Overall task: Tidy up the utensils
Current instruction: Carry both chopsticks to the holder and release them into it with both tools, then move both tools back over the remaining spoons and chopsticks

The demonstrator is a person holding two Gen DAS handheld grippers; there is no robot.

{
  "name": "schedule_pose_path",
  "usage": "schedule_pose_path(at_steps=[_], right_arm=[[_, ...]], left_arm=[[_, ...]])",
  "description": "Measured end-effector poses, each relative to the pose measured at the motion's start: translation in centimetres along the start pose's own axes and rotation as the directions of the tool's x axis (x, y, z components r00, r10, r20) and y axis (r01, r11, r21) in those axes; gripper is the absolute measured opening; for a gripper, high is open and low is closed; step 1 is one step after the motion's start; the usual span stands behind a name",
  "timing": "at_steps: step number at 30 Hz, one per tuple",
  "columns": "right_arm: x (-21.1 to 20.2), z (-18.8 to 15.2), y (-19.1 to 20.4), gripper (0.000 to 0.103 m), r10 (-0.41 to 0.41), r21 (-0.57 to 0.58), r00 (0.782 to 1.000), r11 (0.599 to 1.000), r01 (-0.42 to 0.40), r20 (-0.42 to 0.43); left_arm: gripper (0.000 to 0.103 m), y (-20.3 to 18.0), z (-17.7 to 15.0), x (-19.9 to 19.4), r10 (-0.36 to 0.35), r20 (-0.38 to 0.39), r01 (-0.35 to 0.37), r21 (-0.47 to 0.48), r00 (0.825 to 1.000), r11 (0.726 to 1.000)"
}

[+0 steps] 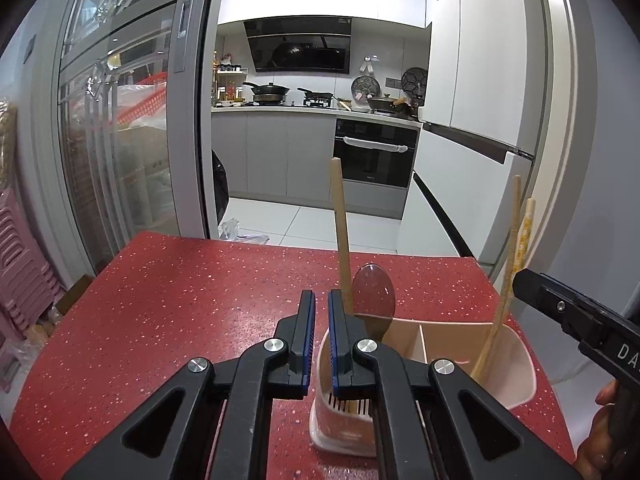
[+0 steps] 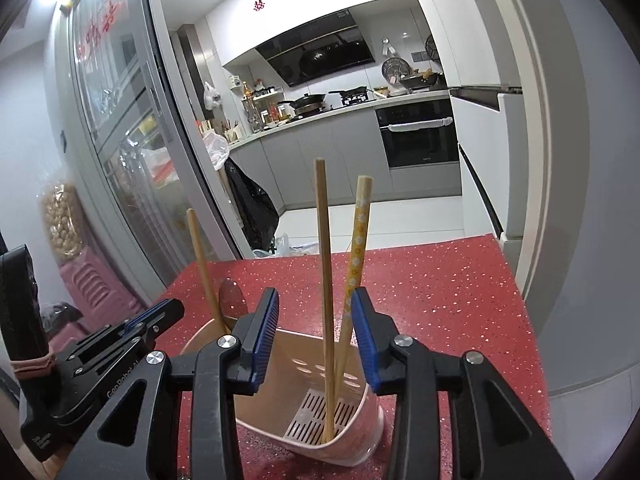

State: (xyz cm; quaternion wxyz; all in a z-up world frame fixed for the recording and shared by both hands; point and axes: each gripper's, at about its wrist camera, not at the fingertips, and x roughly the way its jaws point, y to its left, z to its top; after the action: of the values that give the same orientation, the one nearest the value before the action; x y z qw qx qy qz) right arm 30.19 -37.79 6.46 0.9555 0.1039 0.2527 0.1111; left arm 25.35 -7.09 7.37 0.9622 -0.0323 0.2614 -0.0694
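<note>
pink utensil holder [image 2: 340, 364] standing on the red speckled surface [image 1: 168, 300], divided into compartments. already upright inside: a plain wooden chopstick [image 2: 325, 280] and a yellow flowered chopstick [image 2: 357, 248] together in the right-hand compartment, ends down on the slotted floor; a wooden handle [image 1: 341, 236] and a metal spoon [image 1: 374, 292], bowl upward, in the left-hand compartment. left hand-held gripper [image 1: 319, 320] hanging just above the holder's left end, jaws near together with only a narrow slit between the blue pads, nothing held. right hand-held gripper [image 2: 315, 320] partly open, pads standing either side of the two chopsticks without pressing on them; yellow chopstick close beside the right pad, contact too fine to tell. no earlier view to compare, so only the spread of the jaws readable. no loose utensils visible anywhere on the surface in either view, though parts near the body hidden behind the gripper frames. judging by this, sorting mostly or wholly finished: every visible utensil housed. possibly left: backing both hands away without tipping the light holder.
</note>
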Motion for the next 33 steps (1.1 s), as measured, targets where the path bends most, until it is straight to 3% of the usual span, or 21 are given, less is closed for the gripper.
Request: schedule_pose_path(at_steps=[7,17,18,19,20,22,25,33], right_arm=[[-2.5,-0.9,0.0,0.053,0.013,0.025,0.999,1.000,-0.012,-0.036],[-5.4,-6.0,-0.3,0.069,-0.012,0.062,0.981,0.998,0.025,-0.195],[-5.5,-6.6,-0.2,0.070,-0.015,0.061,0.977,0.998,0.029,-0.213],[-5.6,-7.4,-0.1,0.072,-0.018,0.060,0.971,0.998,0.033,-0.237],[-5.7,-8.0,0.0,0.073,-0.018,0.060,0.967,0.998,0.034,-0.253],[-5.8,-9.4,0.4,0.074,-0.014,0.068,0.956,0.997,0.035,-0.293],[-5.9,-11.3,0.8,0.074,-0.005,0.084,0.936,0.996,0.037,-0.353],[-5.9,-16.0,2.4,0.074,-0.019,0.074,0.879,0.995,0.063,-0.477]], left_arm=[[0.031,0.9,-1.2,-3.2,-0.001,-0.023,0.001,0.017,1.000,1.000],[0.032,4.5,-6.6,-7.2,0.019,-0.123,-0.025,-0.043,0.992,0.999],[0.039,4.9,-7.4,-7.6,0.028,-0.136,-0.034,-0.045,0.990,0.998],[0.089,5.2,-8.1,-7.9,0.036,-0.152,-0.044,-0.048,0.988,0.998],[0.103,5.6,-8.8,-8.1,0.059,-0.179,-0.069,-0.053,0.982,0.996],[0.103,6.1,-10.0,-9.1,0.082,-0.166,-0.092,-0.054,0.983,0.994],[0.103,6.9,-11.5,-9.8,0.099,-0.206,-0.107,-0.025,0.974,0.994],[0.103,8.7,-15.6,-9.6,0.124,-0.360,-0.132,0.001,0.925,0.991]])
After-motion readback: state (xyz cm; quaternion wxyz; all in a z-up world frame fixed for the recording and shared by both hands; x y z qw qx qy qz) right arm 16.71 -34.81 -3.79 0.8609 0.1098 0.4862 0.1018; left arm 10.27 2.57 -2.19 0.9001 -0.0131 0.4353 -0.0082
